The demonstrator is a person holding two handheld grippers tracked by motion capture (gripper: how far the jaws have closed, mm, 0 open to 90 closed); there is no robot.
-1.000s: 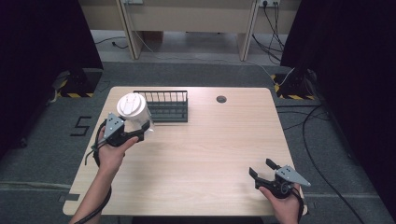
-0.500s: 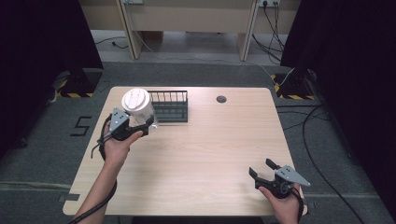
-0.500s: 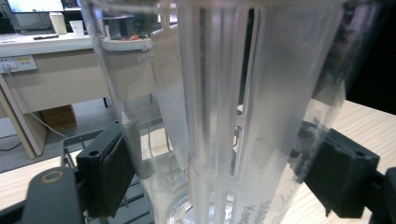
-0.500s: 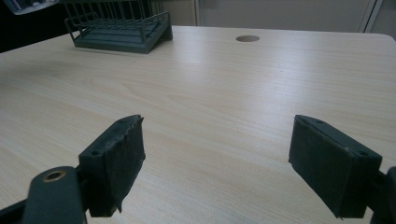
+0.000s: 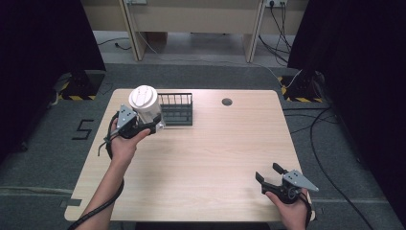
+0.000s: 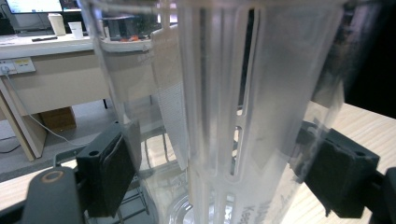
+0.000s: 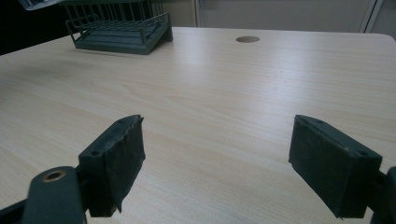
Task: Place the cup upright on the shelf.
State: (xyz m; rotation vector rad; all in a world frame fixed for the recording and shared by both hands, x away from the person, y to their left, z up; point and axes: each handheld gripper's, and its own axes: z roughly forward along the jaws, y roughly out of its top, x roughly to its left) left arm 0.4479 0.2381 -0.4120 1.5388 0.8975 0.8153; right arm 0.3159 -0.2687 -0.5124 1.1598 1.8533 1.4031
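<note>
The table (image 5: pixel 215 158) is a pale wooden top with rounded corners, bare across its middle and right side. A small round hole (image 5: pixel 227 101) sits near its far edge. A dark wire rack (image 5: pixel 176 109) stands at the far left, close to that edge, with open wood in front of it and to its right.

The left gripper (image 5: pixel 154 125) is held above the table's far-left part, just beside the rack's left end. Its jaws are closed on a clear plastic cup (image 5: pixel 145 106) with a white lid, gripping the cup's body from both sides. In the left gripper view the cup (image 6: pixel 243 107) stands between the two black pads, pressed against both, with the rack's wires seen through its wall below.

The right gripper (image 5: pixel 269 173) rests near the table's front-right corner, close to the front edge and well apart from the rack and cup. Its jaws stand wide open with nothing between them; the right gripper view shows only bare wood between the pads (image 7: pixel 122 158).
</note>
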